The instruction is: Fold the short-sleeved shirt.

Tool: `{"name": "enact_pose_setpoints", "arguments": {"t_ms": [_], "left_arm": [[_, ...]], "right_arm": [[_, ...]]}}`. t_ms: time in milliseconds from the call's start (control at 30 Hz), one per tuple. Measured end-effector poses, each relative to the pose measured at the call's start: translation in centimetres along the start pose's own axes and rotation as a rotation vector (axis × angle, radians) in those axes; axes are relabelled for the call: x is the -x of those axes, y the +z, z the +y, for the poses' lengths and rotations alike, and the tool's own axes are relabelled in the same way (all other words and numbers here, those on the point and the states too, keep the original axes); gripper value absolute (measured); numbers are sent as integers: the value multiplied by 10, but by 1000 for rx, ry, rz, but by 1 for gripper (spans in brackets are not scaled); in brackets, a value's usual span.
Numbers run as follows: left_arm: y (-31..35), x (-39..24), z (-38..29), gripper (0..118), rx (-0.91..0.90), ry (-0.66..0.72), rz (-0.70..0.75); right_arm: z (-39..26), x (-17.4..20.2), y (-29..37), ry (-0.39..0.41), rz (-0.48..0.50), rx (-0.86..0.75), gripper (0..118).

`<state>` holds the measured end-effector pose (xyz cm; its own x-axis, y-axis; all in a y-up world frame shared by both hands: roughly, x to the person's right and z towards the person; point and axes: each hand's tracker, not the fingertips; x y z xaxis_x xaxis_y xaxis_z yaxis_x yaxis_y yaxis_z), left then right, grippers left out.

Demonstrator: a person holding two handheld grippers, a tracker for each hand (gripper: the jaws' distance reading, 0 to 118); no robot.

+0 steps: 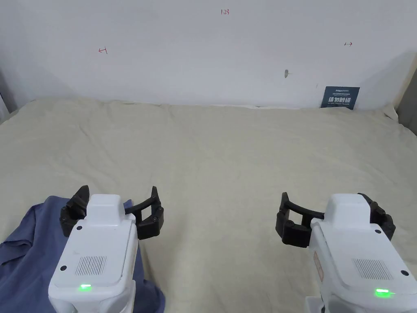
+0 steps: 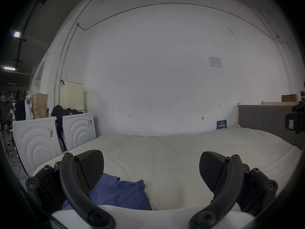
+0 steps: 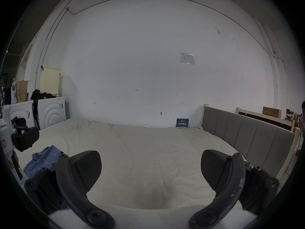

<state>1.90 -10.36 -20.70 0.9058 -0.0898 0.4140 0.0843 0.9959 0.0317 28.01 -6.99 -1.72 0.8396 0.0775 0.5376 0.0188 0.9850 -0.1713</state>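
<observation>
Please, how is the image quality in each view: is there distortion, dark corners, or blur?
Head view: sharp, evenly lit, straight lines, blue shirt clear. Left gripper view: strong fisheye bend, black corners, left gripper sharp. Right gripper view: same bend and dark rim, right gripper sharp, bed softly lit.

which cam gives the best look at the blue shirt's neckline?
Left gripper view: the blue shirt lies just below the open left gripper, collar facing the camera. Head view shows it crumpled at lower left, partly behind the gripper body. Right gripper view catches a bunched edge far left.
</observation>
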Motion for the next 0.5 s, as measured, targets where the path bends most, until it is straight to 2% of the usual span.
{"name": "enact_pose_setpoints", "arguments": {"t_ms": [367,400,467,500], "left_arm": [[1,1,3,116,0,16,4],[1,1,3,115,2,18,4],[1,1,3,108,7,28,1],[2,1,4,97,10,38,-7]], "right_arm": [[4,-1,2,7,-16,5,116],[4,-1,2,8,-20,7,109],[4,-1,2,13,-32,5,77],[3,-1,2,17,-37,6,61]]}}
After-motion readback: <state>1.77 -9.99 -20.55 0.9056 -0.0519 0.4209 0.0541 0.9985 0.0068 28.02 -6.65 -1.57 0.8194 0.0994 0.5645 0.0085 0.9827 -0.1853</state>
